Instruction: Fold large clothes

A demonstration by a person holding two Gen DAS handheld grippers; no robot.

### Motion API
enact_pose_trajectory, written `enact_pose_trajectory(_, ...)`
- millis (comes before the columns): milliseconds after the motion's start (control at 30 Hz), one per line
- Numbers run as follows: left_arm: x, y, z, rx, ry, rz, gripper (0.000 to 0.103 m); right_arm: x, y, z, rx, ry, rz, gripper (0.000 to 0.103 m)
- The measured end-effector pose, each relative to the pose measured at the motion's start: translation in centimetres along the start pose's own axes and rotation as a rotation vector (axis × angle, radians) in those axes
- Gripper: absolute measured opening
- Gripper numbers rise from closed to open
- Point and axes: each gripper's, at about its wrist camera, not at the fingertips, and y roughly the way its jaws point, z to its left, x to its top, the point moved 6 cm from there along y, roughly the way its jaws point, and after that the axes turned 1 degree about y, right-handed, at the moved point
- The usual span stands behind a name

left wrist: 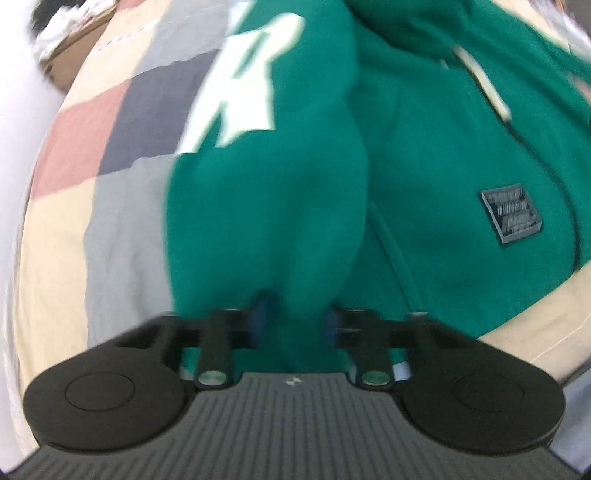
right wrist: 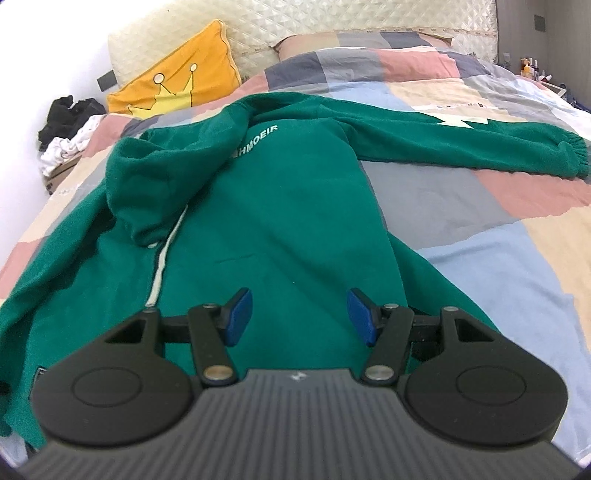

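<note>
A large green hoodie (right wrist: 277, 206) lies spread on a patchwork bed cover (right wrist: 480, 221), hood to the left, one sleeve (right wrist: 461, 144) stretched out to the right. My right gripper (right wrist: 299, 317) is open and empty, just above the hoodie's body. In the left wrist view my left gripper (left wrist: 295, 321) is shut on a bunched fold of the green hoodie (left wrist: 295, 221), which rises between the blue pads (left wrist: 258, 317). A white letter print (left wrist: 251, 85) and a grey patch label (left wrist: 511, 212) show on the fabric. The view is motion-blurred.
A yellow crown pillow (right wrist: 177, 77) leans on the quilted headboard (right wrist: 332, 18). A pile of black and white clothes (right wrist: 70, 125) sits on a box at the left bed edge. Small bottles (right wrist: 528, 66) stand at the far right.
</note>
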Motion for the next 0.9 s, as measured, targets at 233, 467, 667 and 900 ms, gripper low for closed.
enact_pose_trajectory(233, 2.3, -6.7, 12.8, 0.101, -0.321, -0.209, 0.006, -0.1, -0.3, 1.6, 0.017, -0.053, -0.01, 0.059)
enact_pose_trajectory(467, 8.5, -8.5, 24.3, 0.313, -0.518, -0.35, 0.006, 1.0, -0.3, 4.7, 0.062, -0.132, -0.1, 0.059)
enact_pose_trajectory(667, 16.8, -6.3, 31.1, 0.464, -0.586, -0.393, 0.005, 2.0, 2.1, 7.1, 0.111, -0.128, -0.13, 0.059)
enact_pose_trajectory(900, 22.0, 3.4, 36.5, 0.571, -0.606, -0.272, 0.006, 2.4, 5.9, 7.9, 0.129, -0.091, -0.073, 0.059)
